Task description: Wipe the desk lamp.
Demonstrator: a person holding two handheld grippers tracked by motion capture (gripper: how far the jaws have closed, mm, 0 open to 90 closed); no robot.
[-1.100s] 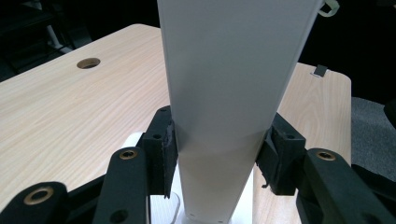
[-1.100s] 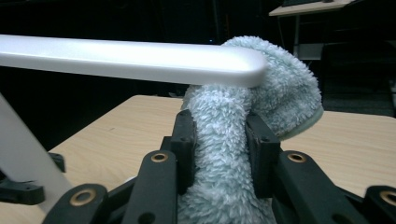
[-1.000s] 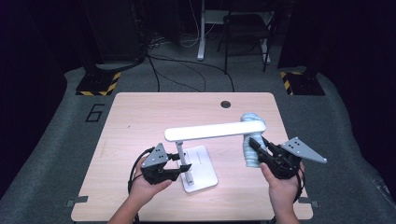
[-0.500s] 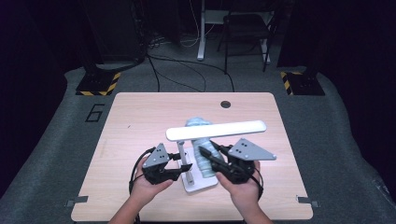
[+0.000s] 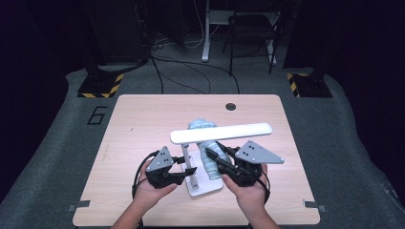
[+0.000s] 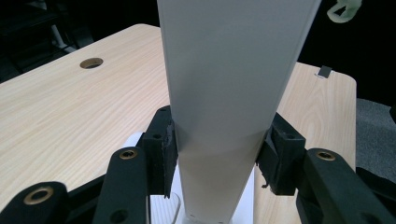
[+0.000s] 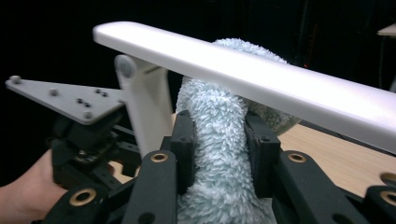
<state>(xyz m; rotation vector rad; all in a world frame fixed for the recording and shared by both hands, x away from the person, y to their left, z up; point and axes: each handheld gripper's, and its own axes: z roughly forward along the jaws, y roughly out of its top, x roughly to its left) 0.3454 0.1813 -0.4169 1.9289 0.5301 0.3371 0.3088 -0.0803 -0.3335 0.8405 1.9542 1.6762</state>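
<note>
Since a second earlier, the right claw (image 5: 218,153), clenched on the blue plush duster (image 5: 208,157), had swung in beneath the lamp head (image 5: 222,133); left claw (image 5: 187,167) clamped the lamp post (image 5: 187,155). An upward jerk could have tipped the lamp.

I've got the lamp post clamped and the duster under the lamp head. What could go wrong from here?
1. The duster, pinched in the right gripper, sits right under the lamp head; pushing up could tilt or fold it.
2. The left gripper holds only the post; a hard sideways wipe might slide the base across the table.
</note>
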